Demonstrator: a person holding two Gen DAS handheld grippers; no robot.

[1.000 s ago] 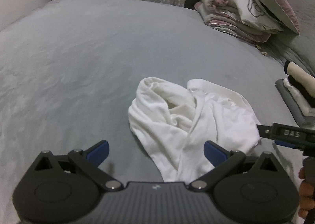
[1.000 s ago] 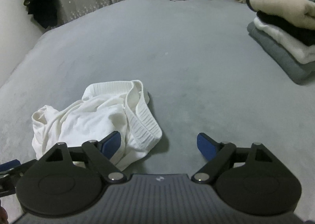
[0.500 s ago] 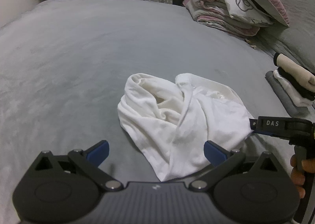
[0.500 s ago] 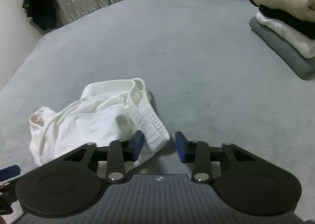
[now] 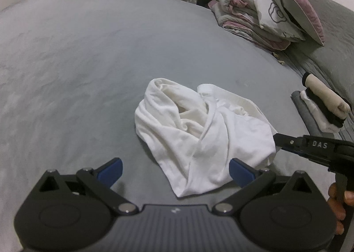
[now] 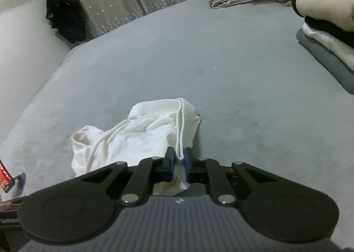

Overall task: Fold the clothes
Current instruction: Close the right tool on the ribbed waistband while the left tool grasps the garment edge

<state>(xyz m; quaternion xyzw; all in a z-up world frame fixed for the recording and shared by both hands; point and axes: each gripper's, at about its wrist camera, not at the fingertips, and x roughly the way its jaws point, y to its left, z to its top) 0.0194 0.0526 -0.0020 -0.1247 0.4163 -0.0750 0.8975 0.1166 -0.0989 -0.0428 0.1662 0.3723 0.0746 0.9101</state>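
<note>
white garment (image 6: pixel 132 139) hem pinched in just-closed right jaws, left jaws wide open just short of it

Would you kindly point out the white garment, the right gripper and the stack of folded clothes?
white garment (image 5: pixel 199 132), left wrist view, crumpled middle.
right gripper (image 6: pixel 179 159), right wrist view, between fingertips pinching the garment's ribbed edge.
stack of folded clothes (image 6: pixel 325 41), right wrist view, white layer.

We see one crumpled white cotton garment (image 5: pixel 199 132) in a loose unfolded heap on the grey bedspread (image 5: pixel 88 63), directly ahead of the left gripper (image 5: pixel 174 169), its near tip between those wide-apart fingers. Ribbed hem edge is pinched in the right gripper (image 6: pixel 179 159), whose jaws just closed on it, lifting that corner. Rest lies slack to that gripper's left.
</note>
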